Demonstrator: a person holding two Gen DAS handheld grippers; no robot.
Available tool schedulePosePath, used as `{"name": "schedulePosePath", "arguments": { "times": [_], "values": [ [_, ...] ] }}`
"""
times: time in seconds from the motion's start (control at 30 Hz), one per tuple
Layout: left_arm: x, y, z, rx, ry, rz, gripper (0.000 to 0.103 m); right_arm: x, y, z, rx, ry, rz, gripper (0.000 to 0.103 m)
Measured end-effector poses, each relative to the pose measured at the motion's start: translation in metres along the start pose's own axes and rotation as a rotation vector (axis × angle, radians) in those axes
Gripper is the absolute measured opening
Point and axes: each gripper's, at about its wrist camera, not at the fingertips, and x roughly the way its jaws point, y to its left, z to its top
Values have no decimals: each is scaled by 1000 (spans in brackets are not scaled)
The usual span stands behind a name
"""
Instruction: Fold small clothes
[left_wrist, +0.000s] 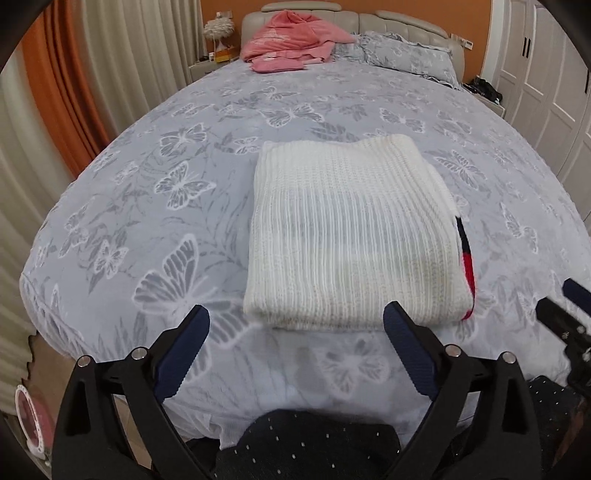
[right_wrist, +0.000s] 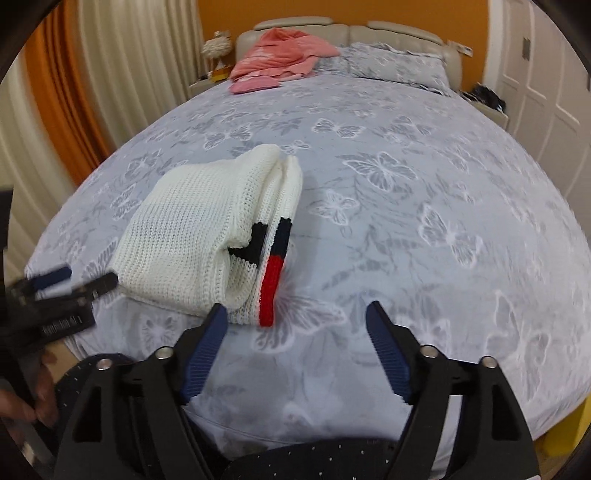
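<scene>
Hovering, left tool (left_wrist: 295, 325): I have it spread wide, nothing between the pads, just short of the sweater's near edge.
Right tool (right_wrist: 295, 321): released too, empty, by the red-and-navy trim.
White knit sweater (left_wrist: 351, 229): folded, flat on the bed (left_wrist: 147, 206).
Far end: pink garment (left_wrist: 291, 40) heaped by the headboard (left_wrist: 406, 18).

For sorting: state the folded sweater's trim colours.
Sweater white; trim red and navy-black, clearest in right wrist view.
</scene>
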Motion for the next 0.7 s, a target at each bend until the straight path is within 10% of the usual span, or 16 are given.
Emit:
{"name": "schedulePosePath", "arguments": {
  "times": [0.7],
  "values": [
    [-17, -10, -17, 29, -79, 24, 95, 11, 2, -25, 44, 24, -80, 86]
  ]
}}
